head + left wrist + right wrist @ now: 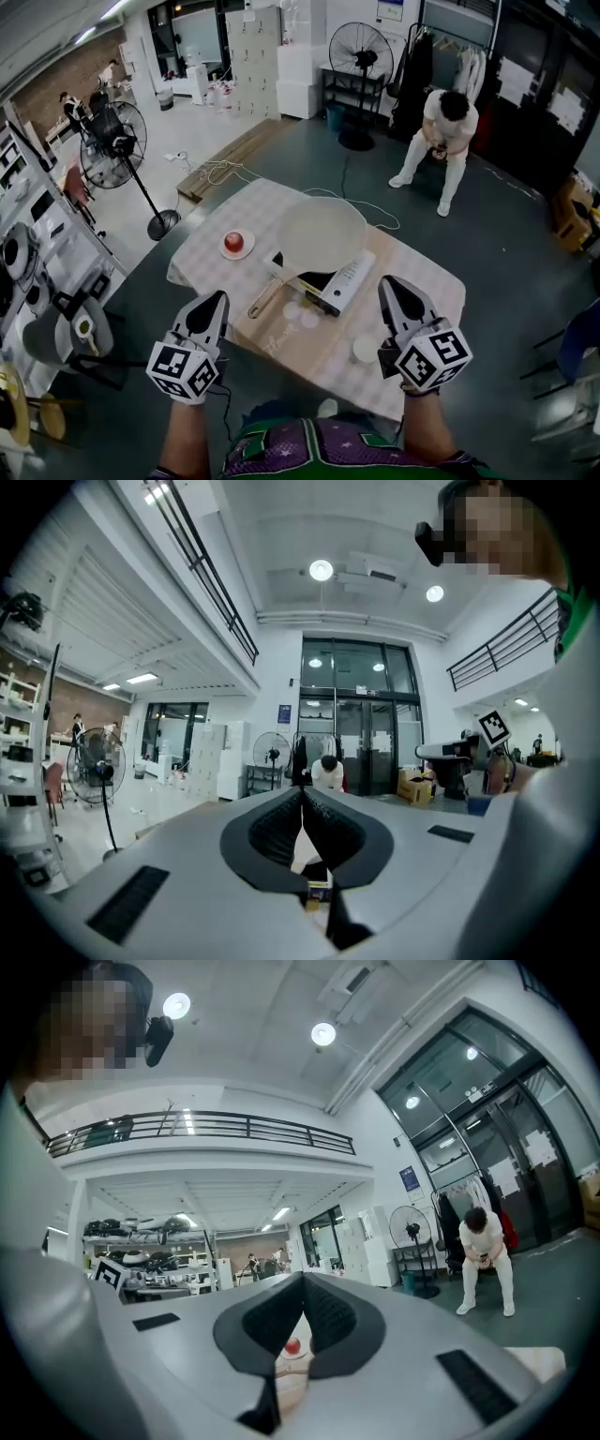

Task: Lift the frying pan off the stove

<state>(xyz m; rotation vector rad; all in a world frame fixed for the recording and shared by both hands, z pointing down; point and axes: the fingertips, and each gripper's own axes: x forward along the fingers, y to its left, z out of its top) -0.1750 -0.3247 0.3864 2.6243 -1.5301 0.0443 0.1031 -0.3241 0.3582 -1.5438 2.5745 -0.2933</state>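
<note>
A pale frying pan (pixel 323 232) sits on a black stove (pixel 339 279) with a white control strip, in the middle of the checked table (pixel 427 281). Its wooden handle (pixel 267 298) points toward me and to the left. My left gripper (pixel 219 300) hovers at the table's near-left edge, just short of the handle's end, shut and empty. My right gripper (pixel 390 284) hangs over the near-right part of the table, beside the stove, also shut with nothing in it. In the left gripper view the fingertips (pixel 302 795) meet. The right gripper (pixel 302 1284) shows the same.
A red apple (pixel 234 242) on a small plate lies left of the pan, and the apple (pixel 293 1345) peeks through below the right jaws. A white round cup (pixel 364 349) stands near the front edge. A person (pixel 445 131) sits beyond the table. Fans (pixel 112 141) and shelves stand at the left.
</note>
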